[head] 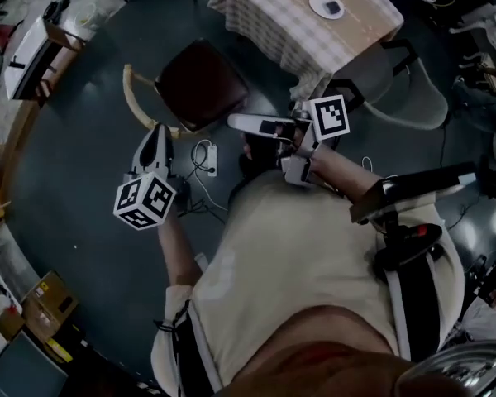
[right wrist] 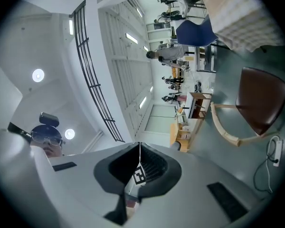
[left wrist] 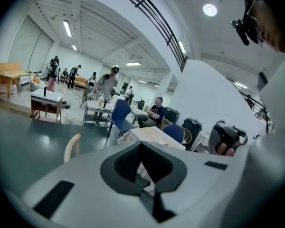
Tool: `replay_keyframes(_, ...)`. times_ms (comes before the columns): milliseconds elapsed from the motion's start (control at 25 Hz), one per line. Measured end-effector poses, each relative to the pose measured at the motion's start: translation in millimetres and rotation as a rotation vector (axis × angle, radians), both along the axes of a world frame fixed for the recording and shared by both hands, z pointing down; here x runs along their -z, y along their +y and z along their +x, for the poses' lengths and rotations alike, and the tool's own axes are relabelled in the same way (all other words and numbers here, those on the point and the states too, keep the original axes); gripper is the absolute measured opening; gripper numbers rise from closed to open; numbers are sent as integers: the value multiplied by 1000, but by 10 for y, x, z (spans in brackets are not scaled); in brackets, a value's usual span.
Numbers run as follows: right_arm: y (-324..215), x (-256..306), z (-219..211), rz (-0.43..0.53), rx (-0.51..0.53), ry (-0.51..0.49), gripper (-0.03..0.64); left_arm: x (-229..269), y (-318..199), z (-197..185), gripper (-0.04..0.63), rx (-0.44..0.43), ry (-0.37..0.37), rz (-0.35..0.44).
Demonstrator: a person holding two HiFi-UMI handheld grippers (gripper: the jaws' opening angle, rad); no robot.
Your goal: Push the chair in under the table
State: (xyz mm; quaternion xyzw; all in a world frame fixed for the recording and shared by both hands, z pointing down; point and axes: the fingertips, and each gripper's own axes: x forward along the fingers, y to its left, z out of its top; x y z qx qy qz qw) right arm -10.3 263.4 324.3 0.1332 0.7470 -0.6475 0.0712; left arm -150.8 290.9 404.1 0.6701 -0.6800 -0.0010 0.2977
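Observation:
A chair with a dark brown seat [head: 200, 83] and a curved pale wooden backrest [head: 137, 99] stands on the dark floor, pulled out from the table under a checked cloth [head: 264, 19]. My left gripper [head: 159, 129] is shut and empty, its tip close to the backrest's near end. My right gripper [head: 232, 121], also shut and empty, lies level and points left at the seat's near right corner. The left gripper view shows the shut gripper [left wrist: 141, 144], the backrest [left wrist: 72, 147] and the table [left wrist: 152, 134]. In the right gripper view are the shut gripper [right wrist: 139, 144] and the seat [right wrist: 260, 101].
A white power strip [head: 206, 158] with cables lies on the floor between the chair and me. A white plate [head: 326, 6] sits on the table. A grey chair [head: 409, 85] stands at the right, a wooden desk [head: 35, 56] at the left. People [left wrist: 107, 87] are in the distance.

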Motion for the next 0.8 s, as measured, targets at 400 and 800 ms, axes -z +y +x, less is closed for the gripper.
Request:
replay_keyframes(400, -362, -11, 259, -46, -39, -55, 12, -77, -353, 315, 6, -51, -27, -72)
replay_keyframes(800, -960, -162, 963, -125, -27, -83, 12, -133, -821, 789, 6, 1, -105, -129)
